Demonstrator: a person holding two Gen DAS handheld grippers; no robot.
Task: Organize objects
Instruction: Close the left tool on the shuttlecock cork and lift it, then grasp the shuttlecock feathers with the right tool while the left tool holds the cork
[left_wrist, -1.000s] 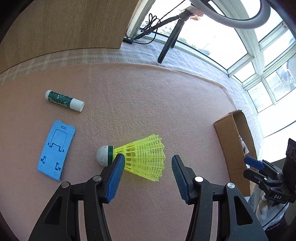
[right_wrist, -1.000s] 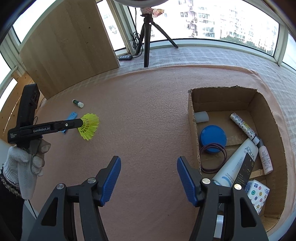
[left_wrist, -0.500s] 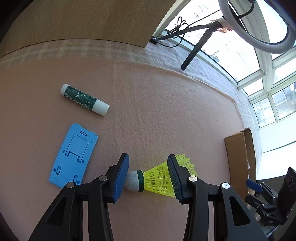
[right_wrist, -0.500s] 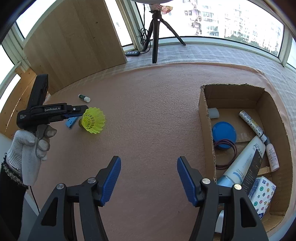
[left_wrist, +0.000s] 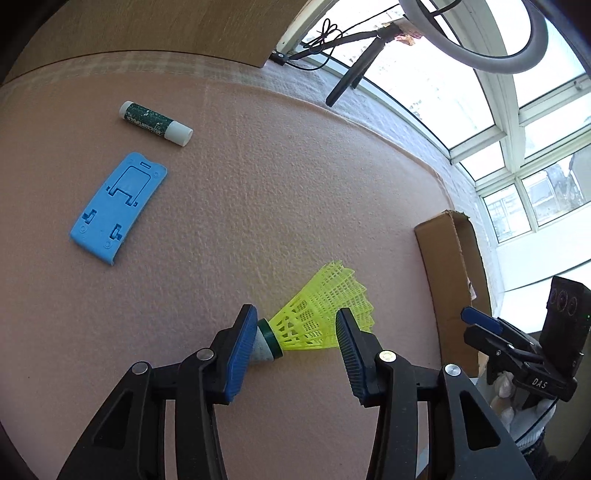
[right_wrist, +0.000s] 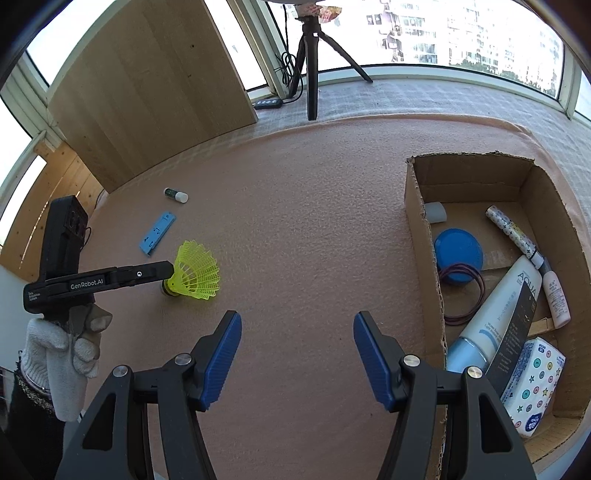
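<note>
left gripper clamped end-to-end on the yellow plastic mesh shuttlecock, lifted off the pink felt bench, probably so the skirt isn't crushed | right gripper spread, empty | brown cardboard box far right, likely destination

yellow shuttlecock, seemingly lifted, tilted

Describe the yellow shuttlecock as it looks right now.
The shuttlecock has a neon-yellow plastic mesh skirt, a dark green band and a greyish rounded cork. It lies crosswise in the left gripper, cork against one pad, skirt against the other. The right wrist view suggests it is lifted just off the pink cloth, skirt toward the cardboard box.
</note>
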